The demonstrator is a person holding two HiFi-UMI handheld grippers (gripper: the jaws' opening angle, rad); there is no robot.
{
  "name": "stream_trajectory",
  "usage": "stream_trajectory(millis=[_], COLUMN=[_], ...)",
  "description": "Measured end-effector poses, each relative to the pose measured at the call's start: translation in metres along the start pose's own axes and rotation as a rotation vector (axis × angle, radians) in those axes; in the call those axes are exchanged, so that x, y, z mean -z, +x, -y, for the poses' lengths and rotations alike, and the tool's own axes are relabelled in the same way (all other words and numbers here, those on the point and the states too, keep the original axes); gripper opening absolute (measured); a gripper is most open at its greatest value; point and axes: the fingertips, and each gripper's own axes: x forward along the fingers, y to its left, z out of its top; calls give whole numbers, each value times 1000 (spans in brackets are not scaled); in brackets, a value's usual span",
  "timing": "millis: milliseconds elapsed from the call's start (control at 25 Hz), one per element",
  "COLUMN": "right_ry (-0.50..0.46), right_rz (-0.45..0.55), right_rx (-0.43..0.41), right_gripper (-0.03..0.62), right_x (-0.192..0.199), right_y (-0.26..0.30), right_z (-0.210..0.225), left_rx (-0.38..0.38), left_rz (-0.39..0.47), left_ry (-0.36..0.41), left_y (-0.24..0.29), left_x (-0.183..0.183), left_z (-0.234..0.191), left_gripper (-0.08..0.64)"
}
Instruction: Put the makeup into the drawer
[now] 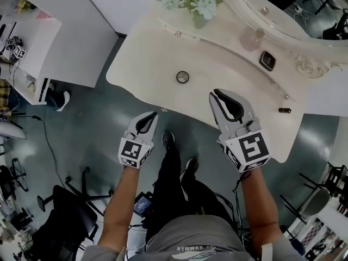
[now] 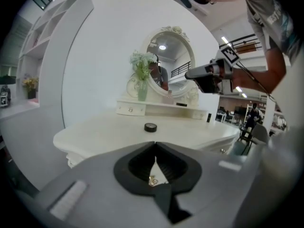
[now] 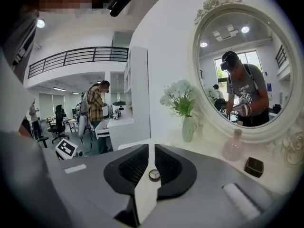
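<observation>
On the cream tabletop [image 1: 217, 69] the round makeup compact [image 1: 182, 76] lies flat by itself around the middle, touching nothing and apart from both grippers. The left gripper [image 1: 153, 116] is off the tabletop's near edge, over the grey floor [image 1: 98, 124], and its fingers are pressed together with nothing between them. The right gripper [image 1: 217, 98] reaches just over the near edge, to the right of the compact. Its fingers stand a narrow slit apart and pinch nothing. In the right gripper view the compact shows through that slit, farther off on the tabletop. Toward the far side a pale green vase [image 1: 199, 20] of white flowers stands left of a pink bottle [image 1: 252, 38]. A dark square case [image 1: 267, 60] lies just right of the bottle. A small dark item [image 1: 284, 110] sits near the tabletop's right edge, but it is too small to identify. Behind these things rises an oval mirror [image 3: 247, 65] in an ornate white frame. In the left gripper view a small drawer [image 2: 130, 109] with a knob sits below the vase, its front closed.
</observation>
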Motion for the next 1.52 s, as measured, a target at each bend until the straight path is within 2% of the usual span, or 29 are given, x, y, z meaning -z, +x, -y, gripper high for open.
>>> stream_trajectory(millis=[200,440,640,760,840,960,1280,1440,1520], right_ry=[9,22,27,26,26,24,14,14,12], right_rz=[-24,-62,-105,-133,-151,-170,-191,-201,-206], right_rx=[-13,-30,-52,-60,-59,-51,-47,-49,-49], right_gripper=[60,100,164,207,237,259,262,262,261], right_x=[26,58,78,89,97,106,120,126,129], right_y=[42,88,118,134,143,154,170,175,177], right_z=[1,4,0,1,2,3,4,5,5], left_rx=[-11,-9,1,-2,-11,-26,-46,-63,-72], left_rz=[-32,-69,-70,-73,-99,-112,-117,-122,-112], left_ry=[-46,-56,-67,-38,-5,5,-18,-38,-56], left_y=[22,47,64,70,72,75,90,95,96], left_x=[41,81,106,110,117,125,136,141,140], left_z=[-17,-27,-23,-21,-20,-19,-14,-12,-12], left_gripper=[5,62,120,129,194,222,211,131,123])
